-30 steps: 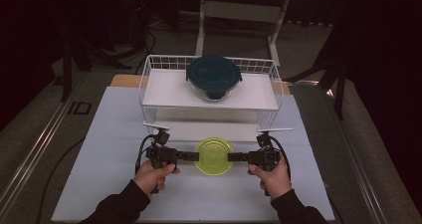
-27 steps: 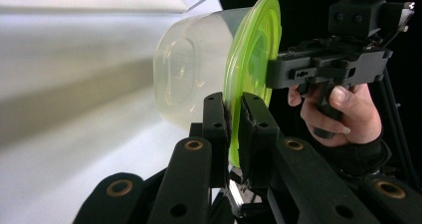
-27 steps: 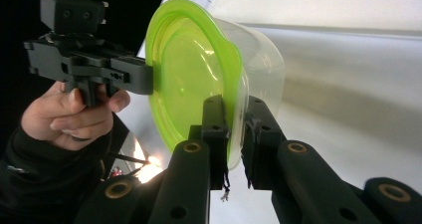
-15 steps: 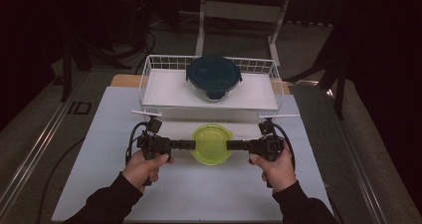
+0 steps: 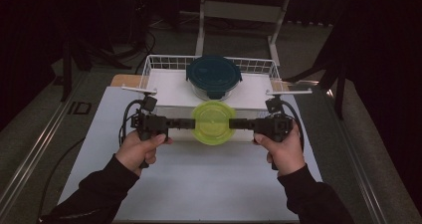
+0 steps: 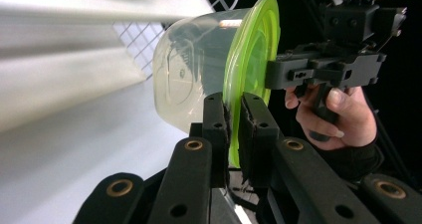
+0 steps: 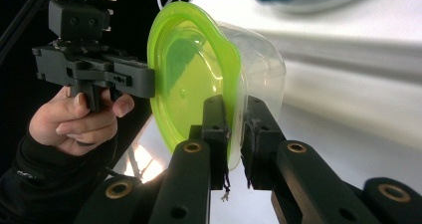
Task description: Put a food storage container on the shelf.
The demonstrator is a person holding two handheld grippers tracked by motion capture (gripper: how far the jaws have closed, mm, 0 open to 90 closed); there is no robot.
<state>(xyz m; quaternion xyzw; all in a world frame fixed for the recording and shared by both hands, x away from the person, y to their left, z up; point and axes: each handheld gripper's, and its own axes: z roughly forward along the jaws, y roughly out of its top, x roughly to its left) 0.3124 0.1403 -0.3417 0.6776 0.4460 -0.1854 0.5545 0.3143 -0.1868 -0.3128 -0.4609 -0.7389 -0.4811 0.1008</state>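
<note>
Clear tub with green lid [image 5: 213, 122] sits mid-frame in the high view, held off the white table [image 5: 199, 184], right in front of the wire basket [image 5: 149, 67] near rim. Dark-lidded glass bowl [image 5: 214, 75] sits inside the basket, upper centre. Lower half of the table is open. Left gripper [image 5: 191, 123] clamps the lid rim from frame left, right gripper [image 5: 234, 124] from frame right; both jaws pinched tight on the rim, tub between them.

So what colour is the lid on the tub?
Bright yellow-green; the lid shows best in the right gripper view.
</note>
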